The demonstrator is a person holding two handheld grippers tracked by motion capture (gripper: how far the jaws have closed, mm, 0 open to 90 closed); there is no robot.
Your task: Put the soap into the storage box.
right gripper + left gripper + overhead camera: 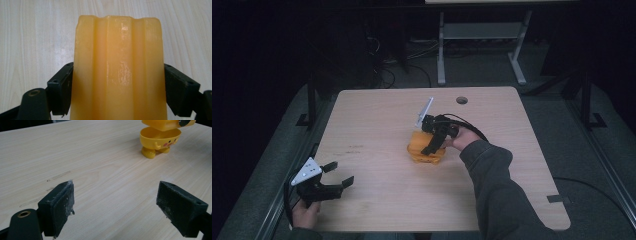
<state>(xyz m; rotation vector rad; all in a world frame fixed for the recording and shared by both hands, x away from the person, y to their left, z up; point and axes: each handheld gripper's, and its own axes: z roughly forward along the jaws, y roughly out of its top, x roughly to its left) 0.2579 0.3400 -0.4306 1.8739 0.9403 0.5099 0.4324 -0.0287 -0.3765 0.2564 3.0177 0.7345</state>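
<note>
Altogether one yellow toy, right tongs clamping it, left tongs wide.

Counted on and around the light wooden table

One table, with one round cable hole near its far edge. One yellow plastic toy container in two parts: a footed character-shaped lower half and a ribbed yellow upper piece. Two black two-jaw grippers: left gripper, right gripper.

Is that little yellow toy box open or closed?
Open: in the left gripper view its lid sits lifted off the base, and the right tongs clamp the lid.
</note>
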